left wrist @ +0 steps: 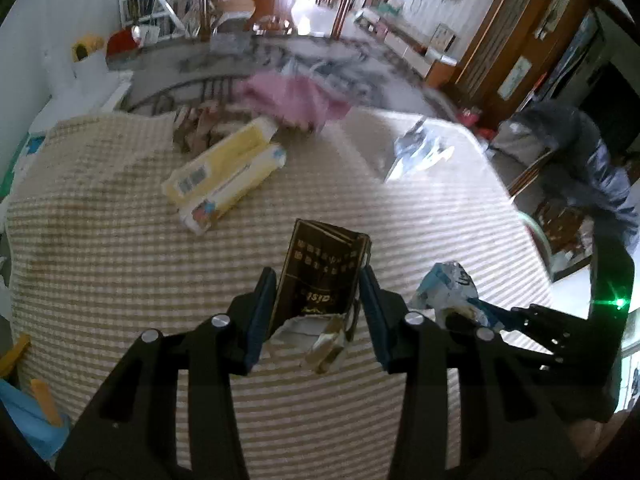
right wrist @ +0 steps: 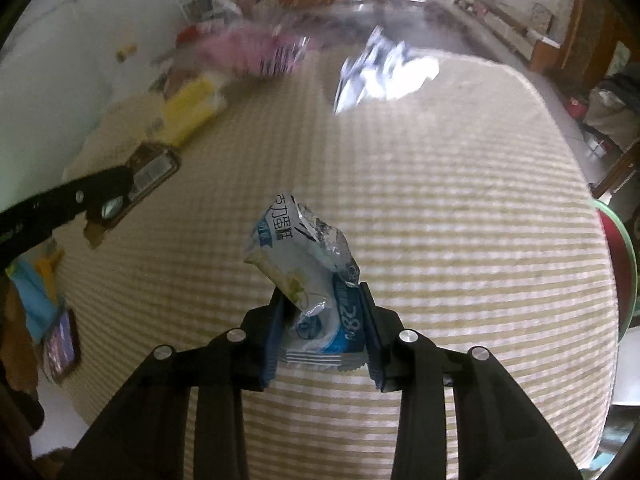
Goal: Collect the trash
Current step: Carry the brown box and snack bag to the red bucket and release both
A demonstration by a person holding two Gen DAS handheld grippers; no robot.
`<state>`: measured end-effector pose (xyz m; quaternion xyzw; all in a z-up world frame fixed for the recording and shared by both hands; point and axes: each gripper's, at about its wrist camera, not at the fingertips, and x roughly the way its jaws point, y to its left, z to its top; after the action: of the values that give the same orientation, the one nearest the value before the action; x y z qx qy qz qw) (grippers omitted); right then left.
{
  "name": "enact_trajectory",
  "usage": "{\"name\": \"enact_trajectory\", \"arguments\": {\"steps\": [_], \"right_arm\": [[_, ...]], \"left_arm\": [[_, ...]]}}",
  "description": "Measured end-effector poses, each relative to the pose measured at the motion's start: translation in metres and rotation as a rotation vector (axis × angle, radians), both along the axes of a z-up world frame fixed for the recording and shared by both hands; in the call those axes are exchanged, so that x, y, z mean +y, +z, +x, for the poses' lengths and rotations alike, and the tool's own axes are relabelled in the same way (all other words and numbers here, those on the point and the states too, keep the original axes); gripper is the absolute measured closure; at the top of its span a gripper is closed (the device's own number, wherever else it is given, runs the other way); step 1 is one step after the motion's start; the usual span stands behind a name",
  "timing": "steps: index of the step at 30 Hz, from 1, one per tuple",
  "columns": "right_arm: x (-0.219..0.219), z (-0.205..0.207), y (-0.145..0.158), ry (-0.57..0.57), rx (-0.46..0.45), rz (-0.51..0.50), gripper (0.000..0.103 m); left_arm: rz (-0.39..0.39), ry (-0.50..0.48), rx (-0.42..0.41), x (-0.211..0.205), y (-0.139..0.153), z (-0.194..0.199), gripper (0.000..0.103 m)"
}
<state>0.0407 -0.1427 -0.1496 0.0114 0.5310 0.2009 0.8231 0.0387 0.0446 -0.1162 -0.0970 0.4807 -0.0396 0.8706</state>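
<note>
A dark brown carton (left wrist: 320, 256) with gold print and a torn near end sits between the pads of my left gripper (left wrist: 317, 276), which is shut on it. The right wrist view shows the same carton (right wrist: 154, 170) at the tip of the left gripper (right wrist: 108, 200), just above the cloth. My right gripper (right wrist: 322, 292) is shut on a crumpled blue and white snack wrapper (right wrist: 296, 244), which sticks up from its jaws. In the left wrist view the wrapper (left wrist: 448, 284) and the right gripper (left wrist: 484, 312) are close by on the right.
A beige checked cloth (left wrist: 120, 240) covers the rounded table. Two yellow boxes (left wrist: 224, 172), a pink bag (left wrist: 296, 100), small wooden pieces (left wrist: 196, 128) and a crumpled silvery wrapper (left wrist: 420, 148) lie at the far side. Blue and yellow items (left wrist: 28, 408) sit off the left edge.
</note>
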Motion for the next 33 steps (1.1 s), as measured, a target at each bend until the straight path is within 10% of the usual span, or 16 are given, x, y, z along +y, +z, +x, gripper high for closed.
{"name": "enact_trajectory", "arguments": {"steps": [33], "right_arm": [[-0.120, 0.007, 0.039, -0.125, -0.107, 0.111, 0.067]], "left_arm": [[0.012, -0.022, -0.059, -0.093, 0.026, 0.009, 0.062]]}}
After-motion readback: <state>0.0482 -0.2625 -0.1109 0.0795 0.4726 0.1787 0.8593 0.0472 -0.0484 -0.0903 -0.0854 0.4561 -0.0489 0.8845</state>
